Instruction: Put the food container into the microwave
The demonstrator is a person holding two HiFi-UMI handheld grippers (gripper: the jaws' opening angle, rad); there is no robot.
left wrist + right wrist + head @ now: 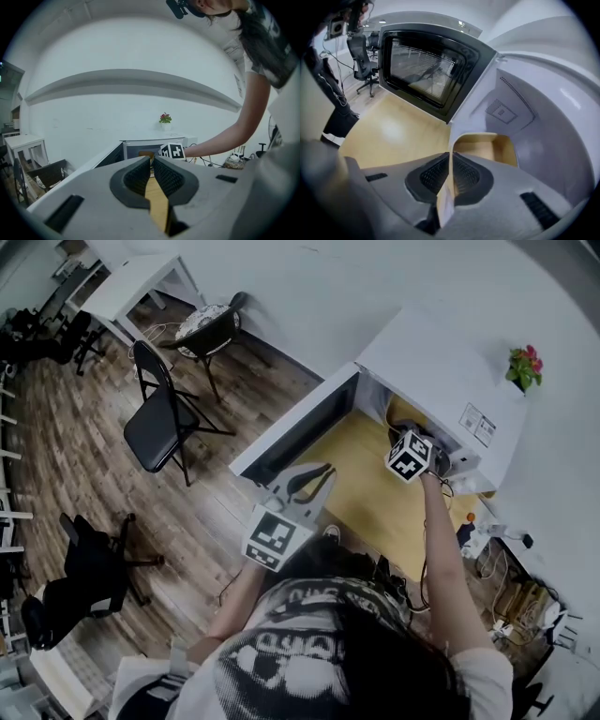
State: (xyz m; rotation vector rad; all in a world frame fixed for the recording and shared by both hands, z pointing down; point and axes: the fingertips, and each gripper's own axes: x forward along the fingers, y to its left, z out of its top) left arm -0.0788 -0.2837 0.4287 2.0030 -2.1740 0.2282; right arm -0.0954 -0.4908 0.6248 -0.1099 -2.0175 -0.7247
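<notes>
The right gripper (pixel 451 157) pinches the food container's (pixel 487 145) near wall, its body straight ahead of the jaws inside the open microwave (pixel 534 112); the left gripper (pixel 151 161), pressed together and empty, hangs well behind.

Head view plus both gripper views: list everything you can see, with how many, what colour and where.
microwave: one, white, door open, on the table
table: one, yellow wood, under the microwave
food container: one, tan inside, white outside, in the microwave's opening
flower pot: one, pink blooms and green leaves, at the microwave's far side
folding chair: one, black, on the wood floor to the left
office chairs: at least two, black, along the left edge
white table: one, top left
cables: several, on the floor at the right
left gripper: one, grey, jaws together, empty, held in front of the microwave
right gripper: one, grey, jaws pinching the food container's wall
</notes>
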